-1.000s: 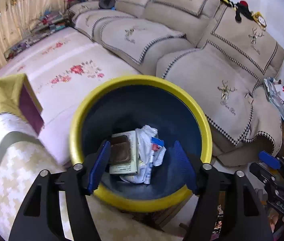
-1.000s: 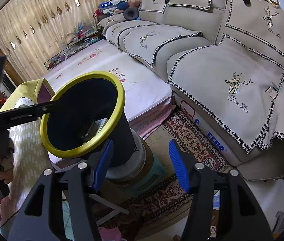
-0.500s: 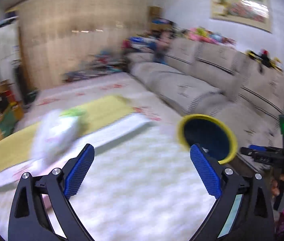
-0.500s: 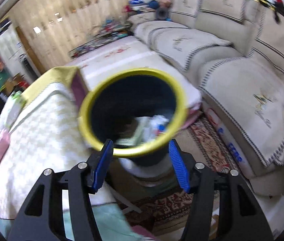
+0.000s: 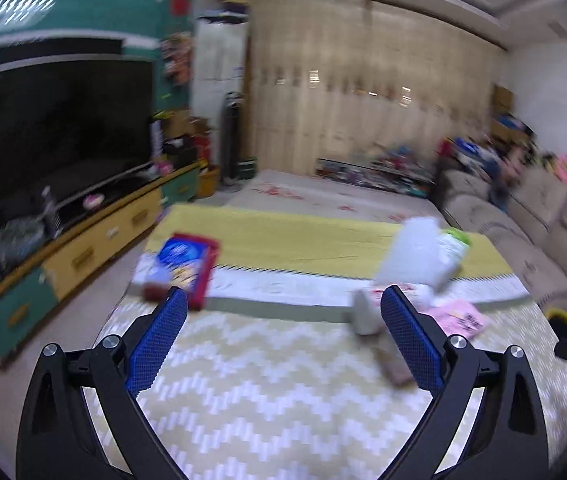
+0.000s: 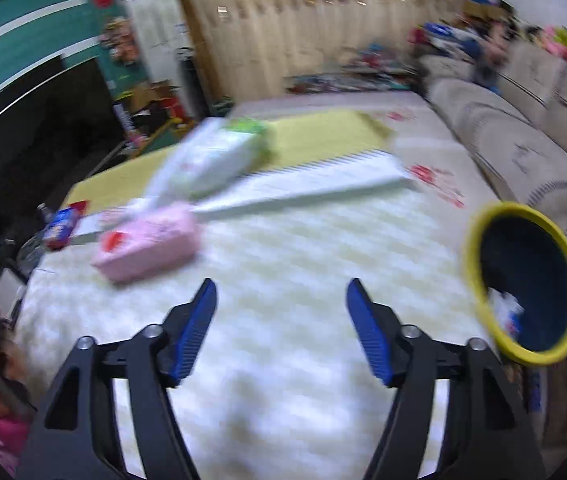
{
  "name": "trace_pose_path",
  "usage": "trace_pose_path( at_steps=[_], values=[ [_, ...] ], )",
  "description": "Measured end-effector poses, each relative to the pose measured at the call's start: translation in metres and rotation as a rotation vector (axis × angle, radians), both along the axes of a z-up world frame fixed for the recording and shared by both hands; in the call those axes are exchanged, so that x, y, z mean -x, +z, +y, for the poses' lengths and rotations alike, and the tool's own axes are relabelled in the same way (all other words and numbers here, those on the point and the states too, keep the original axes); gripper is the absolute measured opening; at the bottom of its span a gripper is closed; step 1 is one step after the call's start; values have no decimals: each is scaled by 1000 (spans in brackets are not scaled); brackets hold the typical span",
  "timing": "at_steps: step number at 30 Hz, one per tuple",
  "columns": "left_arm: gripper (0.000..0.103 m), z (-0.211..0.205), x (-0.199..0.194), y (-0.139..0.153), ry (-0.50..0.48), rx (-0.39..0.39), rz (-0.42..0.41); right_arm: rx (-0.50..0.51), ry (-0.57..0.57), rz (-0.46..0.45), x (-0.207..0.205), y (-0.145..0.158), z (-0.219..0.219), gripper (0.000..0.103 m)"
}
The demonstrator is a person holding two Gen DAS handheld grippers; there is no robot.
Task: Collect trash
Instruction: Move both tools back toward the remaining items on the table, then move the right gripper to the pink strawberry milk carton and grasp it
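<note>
Left gripper (image 5: 281, 322) swung away; bin (image 6: 525, 284) holds trash (image 6: 507, 312).

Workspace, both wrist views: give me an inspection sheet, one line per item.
Surface: table under a cream zigzag cloth with a yellow runner.
Job's things: yellow-rimmed bin off the table's edge, trash inside; blurred cylinder on the cloth.
Clutter: pink pack, white-green pack, red-blue box.
Grippers: left gripper and right gripper open, holding nothing.
Cables: nothing seen.
Surroundings: television, beige sofa, curtains.
</note>
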State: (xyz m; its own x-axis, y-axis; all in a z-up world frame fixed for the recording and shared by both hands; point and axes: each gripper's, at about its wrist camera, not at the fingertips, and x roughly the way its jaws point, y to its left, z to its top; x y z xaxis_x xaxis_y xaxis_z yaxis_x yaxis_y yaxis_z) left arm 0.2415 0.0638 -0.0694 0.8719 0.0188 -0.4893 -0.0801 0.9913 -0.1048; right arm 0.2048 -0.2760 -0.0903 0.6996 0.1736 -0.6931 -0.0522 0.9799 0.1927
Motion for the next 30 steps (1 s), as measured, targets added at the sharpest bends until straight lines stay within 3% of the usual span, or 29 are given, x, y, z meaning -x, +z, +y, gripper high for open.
trace_pose_path(
  at_steps=[5,11,24,30],
  values=[
    [96,12,-5,-10,30,10,35,38,115,-18,-23,-1,85,69],
    [96,0,-3,-12,19,45,33,157,86,-16,-44,-12,140,69],
    [96,-13,0,-12,-17,47,43,297,56,-22,-54,-27,164,72],
    [96,-15,0,-14,-20,39,45,280,26,-1,-47,-28,132,73]
  ],
)
